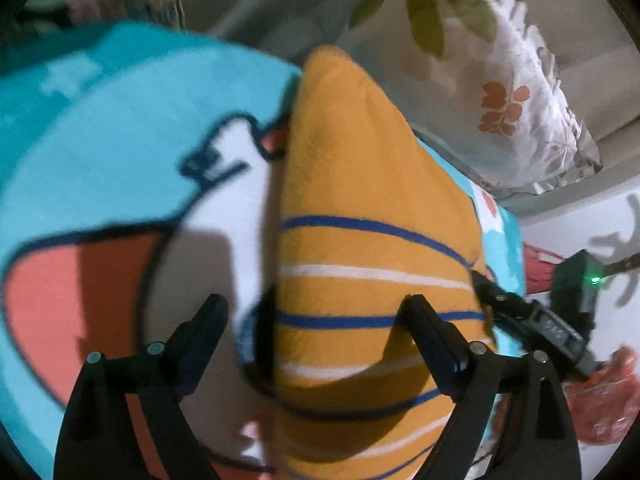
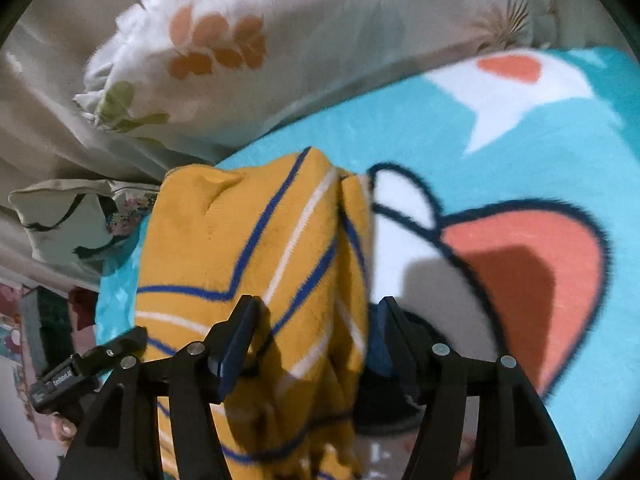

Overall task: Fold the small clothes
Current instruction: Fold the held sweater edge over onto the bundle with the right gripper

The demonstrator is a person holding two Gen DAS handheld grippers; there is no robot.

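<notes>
Turquoise cartoon blanket (image 1: 120, 92) covered the bed, floral pillow (image 2: 280, 40) behind. We saw the mustard striped garment (image 1: 360, 184) lying folded on it. Left gripper (image 1: 316, 312) w/ jaws wide open over it; right gripper (image 2: 316, 312) jaws apart, cloth between, not pinched.

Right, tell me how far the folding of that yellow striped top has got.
Done: the yellow striped top lies doubled over lengthwise on the blue blanket. In hand: nothing is gripped; the left tool and right tool both stand open over it. Left: at least one more fold across, by the look of it.
</notes>
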